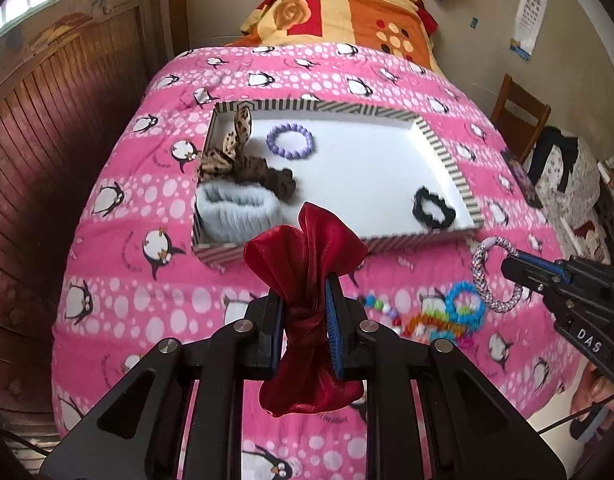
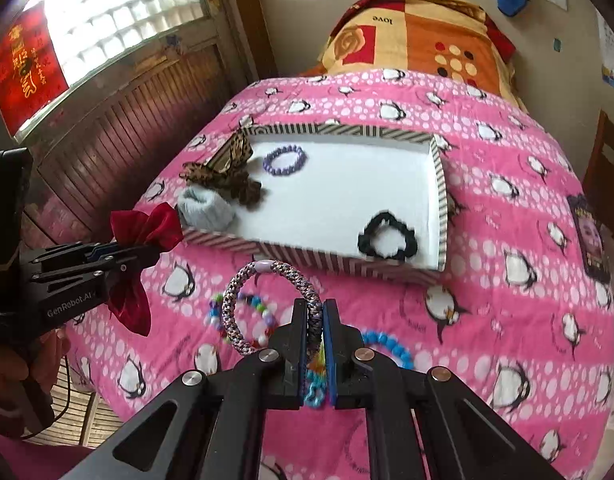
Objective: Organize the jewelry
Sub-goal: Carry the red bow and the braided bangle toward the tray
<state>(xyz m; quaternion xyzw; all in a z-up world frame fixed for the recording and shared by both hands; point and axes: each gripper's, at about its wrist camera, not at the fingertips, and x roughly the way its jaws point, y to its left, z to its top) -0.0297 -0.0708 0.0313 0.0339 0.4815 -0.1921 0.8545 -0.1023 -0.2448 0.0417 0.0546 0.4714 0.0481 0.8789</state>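
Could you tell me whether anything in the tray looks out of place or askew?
Yes: the leopard-print bow at the striped tray's far left corner leans up against the wall, poking over the rim, rather than lying flat like the purple bead bracelet and black scrunchie.

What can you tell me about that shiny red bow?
The red bow looks like glossy satin ribbon, dark crimson, tied with a knot at its middle and two puffy, creased loops. The left tongs pinch it at the knot, so one loop stands up and the other hangs below. It is held above the pink penguin blanket, just short of the striped tray, touching nothing else.
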